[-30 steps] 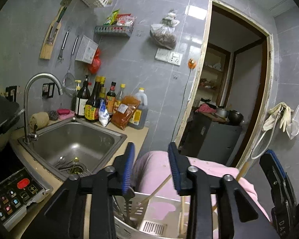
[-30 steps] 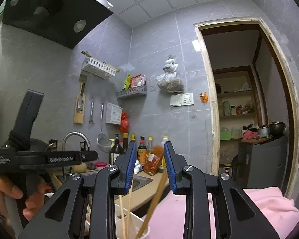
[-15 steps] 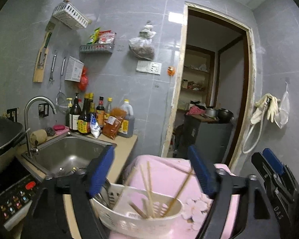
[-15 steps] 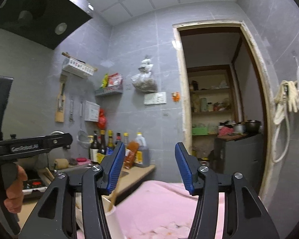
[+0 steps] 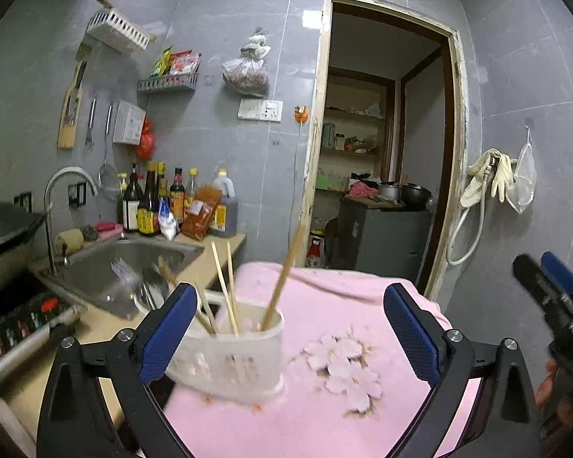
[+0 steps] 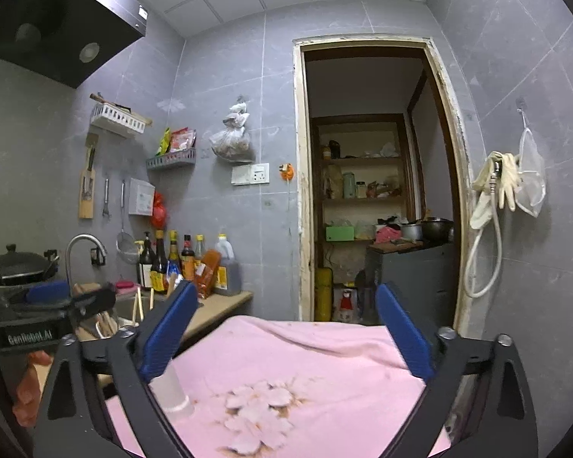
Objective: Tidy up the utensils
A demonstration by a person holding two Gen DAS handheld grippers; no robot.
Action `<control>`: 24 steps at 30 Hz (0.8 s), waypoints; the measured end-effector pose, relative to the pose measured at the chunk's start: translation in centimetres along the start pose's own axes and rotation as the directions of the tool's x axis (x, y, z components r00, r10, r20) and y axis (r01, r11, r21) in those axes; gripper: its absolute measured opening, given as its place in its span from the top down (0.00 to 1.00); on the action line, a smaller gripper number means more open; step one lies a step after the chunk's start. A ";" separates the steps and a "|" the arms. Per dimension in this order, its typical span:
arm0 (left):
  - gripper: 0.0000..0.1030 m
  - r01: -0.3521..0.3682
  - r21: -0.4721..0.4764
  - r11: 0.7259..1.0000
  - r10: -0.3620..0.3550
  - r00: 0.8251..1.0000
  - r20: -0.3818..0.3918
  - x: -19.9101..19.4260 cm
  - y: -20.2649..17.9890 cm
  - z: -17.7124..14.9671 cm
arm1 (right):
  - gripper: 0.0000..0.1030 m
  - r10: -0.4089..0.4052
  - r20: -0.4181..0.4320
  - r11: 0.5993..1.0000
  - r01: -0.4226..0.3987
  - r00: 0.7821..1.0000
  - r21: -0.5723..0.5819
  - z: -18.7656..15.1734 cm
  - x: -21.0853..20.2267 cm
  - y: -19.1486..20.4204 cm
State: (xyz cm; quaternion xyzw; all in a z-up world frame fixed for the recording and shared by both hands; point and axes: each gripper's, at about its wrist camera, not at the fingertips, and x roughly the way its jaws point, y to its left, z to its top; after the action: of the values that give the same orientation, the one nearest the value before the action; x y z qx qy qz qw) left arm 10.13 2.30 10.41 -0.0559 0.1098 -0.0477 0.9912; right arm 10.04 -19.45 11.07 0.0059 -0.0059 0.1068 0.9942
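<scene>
A white utensil holder stands on the pink flowered cloth, with several wooden chopsticks leaning in it. My left gripper is drawn back from it. Its jaws are opening wide; the holder sits between them near the left finger, and the pads do not touch it. My right gripper is also opening, with only the cloth in front of it. In the right wrist view the holder shows partly behind the left finger. The left gripper appears there at the left, held by a hand.
A steel sink with a faucet lies left of the cloth. Sauce bottles line the wall behind it. A cooktop panel and a wok sit at the far left. A doorway opens beyond.
Both grippers have opened and pulled back from the holder. The right gripper let go of the chopstick it held. The holder now stands free on the cloth.
</scene>
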 end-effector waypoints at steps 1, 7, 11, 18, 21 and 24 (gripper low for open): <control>0.07 0.000 -0.009 1.000 0.000 1.000 0.000 -0.3 0.0 -0.5 | 0.00 0.000 0.000 1.000 0.000 1.000 -0.002 -0.1 -0.6 -0.3; 0.05 -0.001 -0.072 0.997 0.000 1.000 -0.012 -2.0 0.1 -2.7 | 0.00 -0.015 -0.017 1.000 0.015 1.000 -0.025 -0.7 -3.5 -0.9; 0.05 -0.028 -0.049 0.998 0.028 1.000 -0.005 -3.1 0.0 -3.5 | 0.00 -0.031 -0.042 0.999 0.030 0.999 -0.034 -1.9 -5.0 -0.8; 0.04 -0.066 -0.040 0.997 0.065 0.998 -0.021 -4.7 0.3 -6.2 | 0.00 -0.055 -0.080 0.998 0.053 0.995 -0.031 -3.7 -6.5 -0.3; 0.04 -0.081 -0.047 0.996 0.079 0.996 -0.043 -5.1 0.7 -7.7 | 0.00 -0.088 -0.087 0.995 0.084 0.992 -0.049 -4.6 -7.3 0.3; 0.04 -0.099 -0.045 0.994 0.097 0.994 -0.046 -5.9 0.9 -8.8 | 0.00 -0.103 -0.096 0.993 0.098 0.990 -0.063 -5.4 -7.8 1.0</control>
State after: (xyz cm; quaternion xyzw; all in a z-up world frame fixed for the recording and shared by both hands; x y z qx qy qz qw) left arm 2.54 2.98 2.98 -0.0730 0.1352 0.0024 0.9881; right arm 2.22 -20.06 5.54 -0.0281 0.0407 0.0564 0.9972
